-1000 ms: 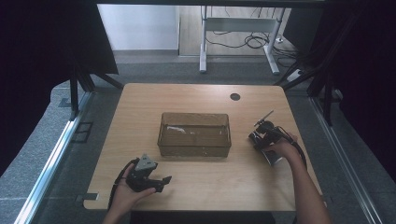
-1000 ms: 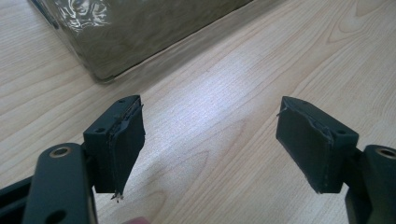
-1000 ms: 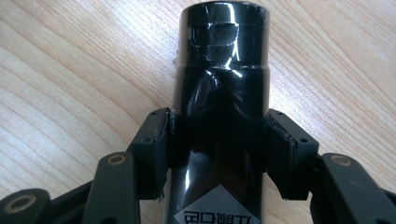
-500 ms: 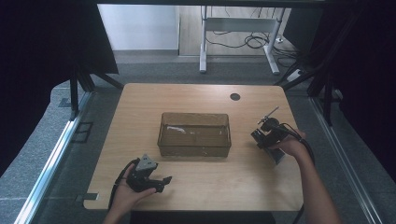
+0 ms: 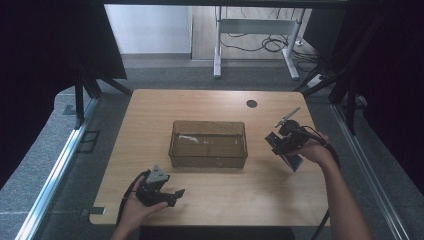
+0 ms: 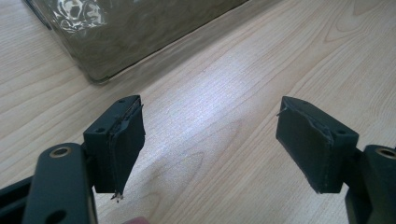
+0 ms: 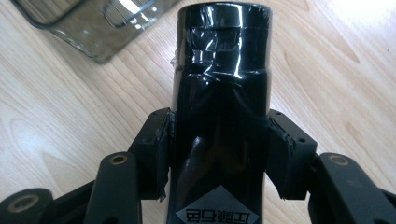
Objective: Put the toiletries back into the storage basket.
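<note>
Near the front left corner of the wooden worktop (image 5: 210, 102), the person's left hand (image 5: 137, 207) holds the left gripper (image 5: 172, 194) low over the wood, a grey three-cornered plate on its top and its cable looping back toward the front edge. In the left gripper view its jaws stand spread wide apart with bare woodgrain between them, and one rounded corner of the bin lies just ahead of them. At the middle of the worktop sits that bin, a clear smoke-tinted plastic bin (image 5: 208, 143), rectangular, with its long sides parallel to the front edge; something pale shows through its wall on the left side, too faint to identify. Near the back edge, right of centre, a small dark round hole (image 5: 251, 103) is set into the wood. Toward the right edge, the person's right hand (image 5: 312, 150) holds the right gripper (image 5: 278, 142) just right of the bin and apart from it. In the right gripper view its jaws are pinching a glossy black cylinder (image 7: 219, 116) on both sides; the cylinder points away from the camera over the wood, carries a pale diamond-shaped label near the bottom, and a corner of the bin lies beyond it to the upper left.
</note>
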The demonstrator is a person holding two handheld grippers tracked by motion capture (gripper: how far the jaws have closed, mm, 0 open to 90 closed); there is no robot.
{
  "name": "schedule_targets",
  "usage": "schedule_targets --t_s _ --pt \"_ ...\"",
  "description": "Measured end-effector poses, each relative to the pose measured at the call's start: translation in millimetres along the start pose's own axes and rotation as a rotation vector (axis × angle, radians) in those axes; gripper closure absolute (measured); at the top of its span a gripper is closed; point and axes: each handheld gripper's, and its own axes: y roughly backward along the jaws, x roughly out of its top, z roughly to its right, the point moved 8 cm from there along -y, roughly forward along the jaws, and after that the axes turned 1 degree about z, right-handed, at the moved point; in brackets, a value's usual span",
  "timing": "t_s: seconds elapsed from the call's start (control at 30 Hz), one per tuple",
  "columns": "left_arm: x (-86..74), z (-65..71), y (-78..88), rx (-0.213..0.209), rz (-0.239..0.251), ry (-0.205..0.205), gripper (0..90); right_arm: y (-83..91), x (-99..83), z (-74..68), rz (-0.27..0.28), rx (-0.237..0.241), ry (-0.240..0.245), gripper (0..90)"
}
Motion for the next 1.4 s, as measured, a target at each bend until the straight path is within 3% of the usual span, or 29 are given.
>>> schedule_targets --t_s 0.17,0.53,1.4 --pt "-0.2 -0.8 0.5 0.0 0.001 0.004 24.1 6.6 14.4 -7.3 0.029 0.032 0.025 46.5" --pt "-0.2 -1.2 1.0 0.0 0.002 0.004 24.0 14.3 45.5 -21.2 0.049 0.032 0.073 46.5" --pt "-0.2 -3.9 3.0 0.001 0.007 0.012 24.0 10.7 104.4 -57.8 0.053 0.066 0.193 46.5"
